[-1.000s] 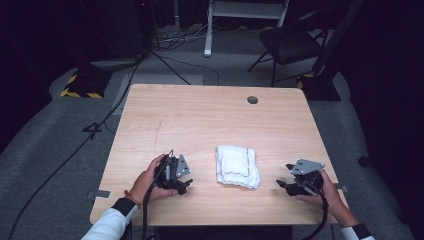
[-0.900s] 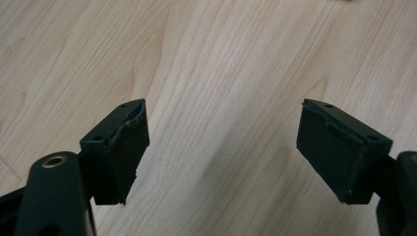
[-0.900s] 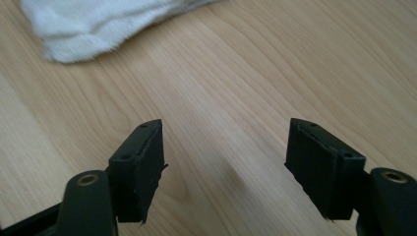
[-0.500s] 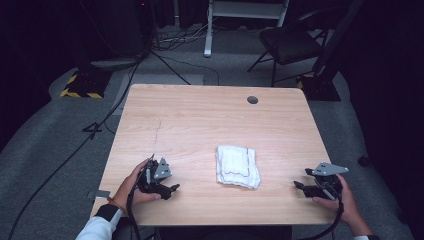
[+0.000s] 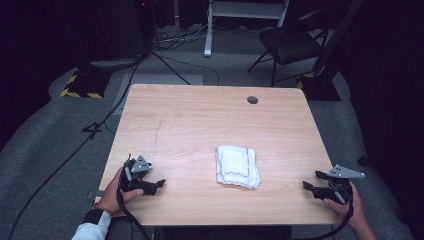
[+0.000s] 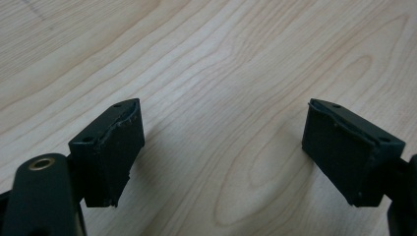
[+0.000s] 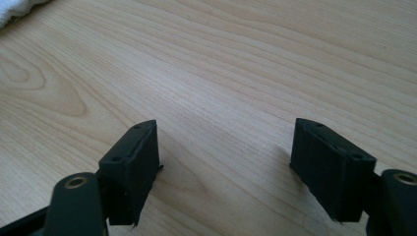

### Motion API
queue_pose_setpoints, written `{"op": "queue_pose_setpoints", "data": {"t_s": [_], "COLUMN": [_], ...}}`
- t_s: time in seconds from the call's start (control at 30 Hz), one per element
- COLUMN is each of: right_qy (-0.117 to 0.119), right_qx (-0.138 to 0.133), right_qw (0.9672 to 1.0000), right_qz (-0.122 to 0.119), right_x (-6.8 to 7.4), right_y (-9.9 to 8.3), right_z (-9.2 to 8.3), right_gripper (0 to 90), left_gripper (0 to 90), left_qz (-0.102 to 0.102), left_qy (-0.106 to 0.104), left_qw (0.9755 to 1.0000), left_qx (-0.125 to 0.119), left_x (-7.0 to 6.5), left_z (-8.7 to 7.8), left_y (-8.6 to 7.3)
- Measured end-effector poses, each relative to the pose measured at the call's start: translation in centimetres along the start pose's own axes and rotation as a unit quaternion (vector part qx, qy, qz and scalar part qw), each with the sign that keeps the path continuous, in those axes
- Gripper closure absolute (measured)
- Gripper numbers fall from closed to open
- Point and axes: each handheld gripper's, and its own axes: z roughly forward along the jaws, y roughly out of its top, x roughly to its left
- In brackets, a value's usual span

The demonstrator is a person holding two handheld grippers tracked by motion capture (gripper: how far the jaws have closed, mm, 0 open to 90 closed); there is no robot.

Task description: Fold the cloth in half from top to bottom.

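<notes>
Resting low over the table [image 5: 200,120], the left gripper [image 5: 156,184] and right gripper [image 5: 310,187] have just been opening, jaws wide, nothing between them; the folded white cloth [image 5: 237,165] lies between both grippers, well apart from each.

white folded towel [image 5: 238,166] with a dark stripe; pale wood-grain table [image 5: 200,115]; black gripper jaws.
</notes>
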Motion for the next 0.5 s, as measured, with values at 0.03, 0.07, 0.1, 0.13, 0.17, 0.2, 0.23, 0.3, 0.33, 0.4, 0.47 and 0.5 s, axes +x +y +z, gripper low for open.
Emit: {"op": "queue_pose_setpoints", "data": {"t_s": [0.03, 0.07, 0.1, 0.13, 0.17, 0.2, 0.23, 0.3, 0.33, 0.4, 0.47, 0.5], "right_qy": [0.000, 0.000, 0.000, 0.000, 0.000, 0.000, 0.000, 0.000, 0.000, 0.000, -0.001, -0.002], "right_qx": [0.000, 0.000, 0.000, 0.000, 0.000, 0.000, 0.000, 0.000, 0.000, 0.000, 0.000, 0.000], "right_qw": [1.0000, 1.0000, 1.0000, 1.0000, 1.0000, 1.0000, 1.0000, 1.0000, 1.0000, 1.0000, 1.0000, 1.0000], "right_qz": [0.000, 0.000, 0.000, 0.000, 0.000, 0.000, 0.000, 0.000, 0.000, 0.000, 0.002, 0.001], "right_x": [0.00, 0.00, 0.00, 0.00, 0.00, 0.00, 0.00, 0.00, 0.00, 0.00, -0.01, -0.02], "right_y": [0.00, 0.00, -0.01, 0.00, -0.01, -0.01, -0.01, -0.01, -0.01, -0.01, 0.00, 0.00], "right_z": [0.00, 0.00, 0.00, 0.00, 0.00, 0.00, 0.00, 0.00, 0.00, 0.00, 0.01, 0.01], "right_gripper": [26.5, 26.5, 26.5, 26.5, 26.5, 26.5, 26.5, 26.5, 26.5, 26.4, 26.4, 26.4], "left_gripper": [16.3, 16.3, 16.3, 16.3, 16.2, 16.1, 16.1, 16.1, 16.1, 16.1, 16.1, 16.1], "left_qz": [-0.007, -0.007, -0.016, -0.017, -0.019, -0.019, -0.021, -0.022, -0.021, -0.022, -0.022, -0.022], "left_qy": [0.005, 0.008, 0.012, 0.017, 0.019, 0.019, 0.019, 0.020, 0.020, 0.020, 0.020, 0.020], "left_qw": [1.0000, 0.9999, 0.9998, 0.9997, 0.9997, 0.9996, 0.9996, 0.9996, 0.9996, 0.9996, 0.9996, 0.9996], "left_qx": [-0.003, 0.000, -0.003, -0.001, -0.001, -0.001, -0.001, -0.001, -0.001, -0.001, -0.001, -0.001], "left_x": [-0.07, 0.00, -0.07, -0.09, -0.12, -0.13, -0.13, -0.11, -0.11, -0.12, -0.12, -0.13], "left_z": [-0.04, -0.18, -0.26, -0.35, -0.35, -0.35, -0.38, -0.41, -0.40, -0.40, -0.40, -0.40], "left_y": [-0.10, -0.20, -0.34, -0.40, -0.41, -0.41, -0.43, -0.46, -0.46, -0.46, -0.46, -0.47]}}
